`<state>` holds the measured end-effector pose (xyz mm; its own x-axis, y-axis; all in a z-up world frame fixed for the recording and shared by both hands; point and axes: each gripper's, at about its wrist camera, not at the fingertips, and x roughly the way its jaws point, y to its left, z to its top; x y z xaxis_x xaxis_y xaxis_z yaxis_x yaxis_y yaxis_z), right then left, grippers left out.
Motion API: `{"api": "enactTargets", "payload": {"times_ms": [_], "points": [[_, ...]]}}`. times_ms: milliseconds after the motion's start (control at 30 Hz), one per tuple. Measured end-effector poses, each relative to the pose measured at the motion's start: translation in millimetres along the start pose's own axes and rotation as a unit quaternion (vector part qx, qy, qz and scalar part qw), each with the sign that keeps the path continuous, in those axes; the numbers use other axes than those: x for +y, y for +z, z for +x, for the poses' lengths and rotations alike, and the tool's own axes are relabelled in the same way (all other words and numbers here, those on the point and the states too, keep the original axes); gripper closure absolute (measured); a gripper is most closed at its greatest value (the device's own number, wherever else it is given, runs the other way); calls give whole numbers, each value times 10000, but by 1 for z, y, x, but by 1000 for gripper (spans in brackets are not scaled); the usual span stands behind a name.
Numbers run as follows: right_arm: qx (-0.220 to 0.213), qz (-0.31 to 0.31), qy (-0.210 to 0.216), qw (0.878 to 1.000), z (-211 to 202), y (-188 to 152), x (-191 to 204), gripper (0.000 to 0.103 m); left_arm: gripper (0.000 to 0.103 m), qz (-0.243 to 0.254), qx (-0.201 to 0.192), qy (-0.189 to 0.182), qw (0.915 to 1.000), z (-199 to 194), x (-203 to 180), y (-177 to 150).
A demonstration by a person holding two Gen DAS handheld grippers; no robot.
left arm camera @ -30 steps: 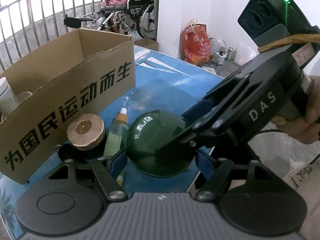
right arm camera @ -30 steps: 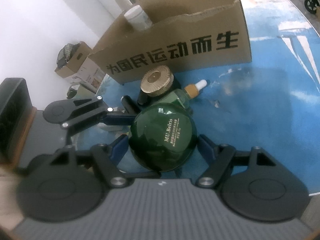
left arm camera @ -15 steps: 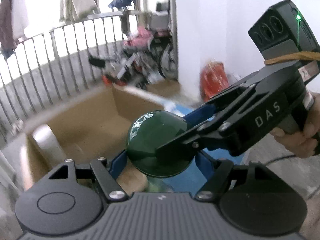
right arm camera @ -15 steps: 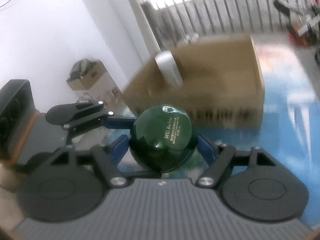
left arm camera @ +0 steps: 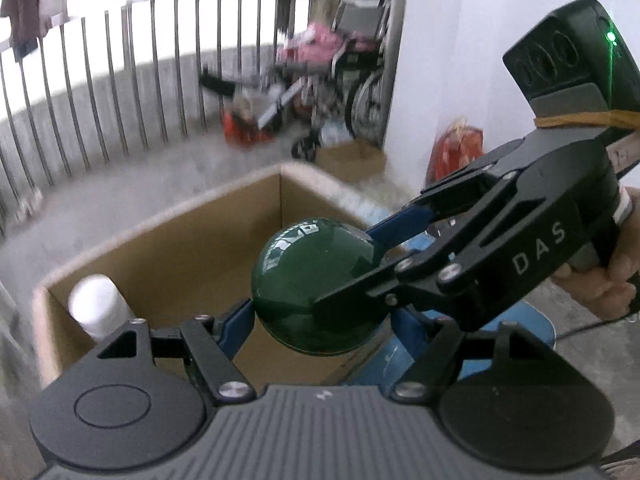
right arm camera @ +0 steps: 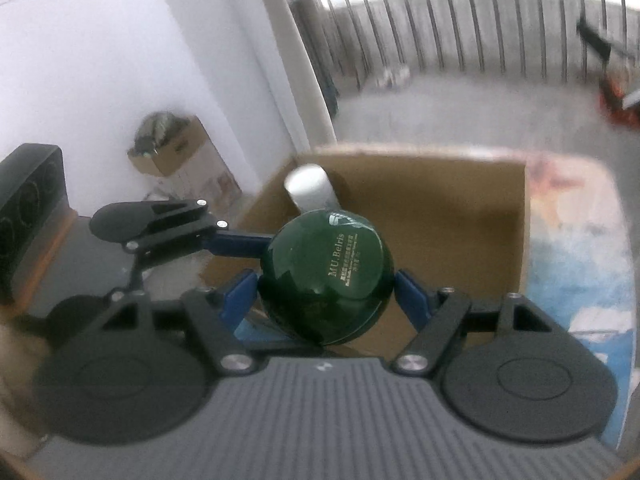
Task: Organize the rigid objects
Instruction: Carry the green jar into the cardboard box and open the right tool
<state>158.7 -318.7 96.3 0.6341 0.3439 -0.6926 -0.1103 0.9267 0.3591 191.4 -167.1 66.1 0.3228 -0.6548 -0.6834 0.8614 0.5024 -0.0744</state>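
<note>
A round dark green jar (left arm camera: 308,284) with gold lettering is held in the air between both grippers; it also shows in the right wrist view (right arm camera: 326,276). My left gripper (left arm camera: 320,320) is shut on it from its own sides. My right gripper (right arm camera: 328,300) is shut on it too, crossing in from the right in the left wrist view. The jar hangs above the near wall of an open cardboard box (left arm camera: 176,248), which also shows in the right wrist view (right arm camera: 448,224). A white bottle (left arm camera: 98,304) stands inside the box at its left end.
The blue table (right arm camera: 576,280) runs to the right of the box. A metal railing (left arm camera: 120,80) and a wheelchair (left arm camera: 340,64) stand beyond. A red bag (left arm camera: 456,152) sits by the white wall. A small cardboard box (right arm camera: 172,152) lies on the floor at left.
Both grippers have lifted the green jar off the table, up and toward the box. The gold-capped jar and dropper bottle beside it have dropped out of view.
</note>
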Motion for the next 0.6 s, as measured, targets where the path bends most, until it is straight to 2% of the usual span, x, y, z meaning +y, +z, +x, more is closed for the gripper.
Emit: {"api": "enactTargets", "payload": {"times_ms": [100, 267, 600], "points": [[511, 312, 74, 9982, 32, 14, -25, 28, 27, -220, 495, -224, 9983, 29, 24, 7], [1243, 605, 185, 9902, 73, 23, -50, 28, 27, -64, 1100, -303, 9934, 54, 42, 9], [2369, 538, 190, 9698, 119, 32, -63, 28, 29, 92, 1844, -480, 9816, 78, 58, 10]]}}
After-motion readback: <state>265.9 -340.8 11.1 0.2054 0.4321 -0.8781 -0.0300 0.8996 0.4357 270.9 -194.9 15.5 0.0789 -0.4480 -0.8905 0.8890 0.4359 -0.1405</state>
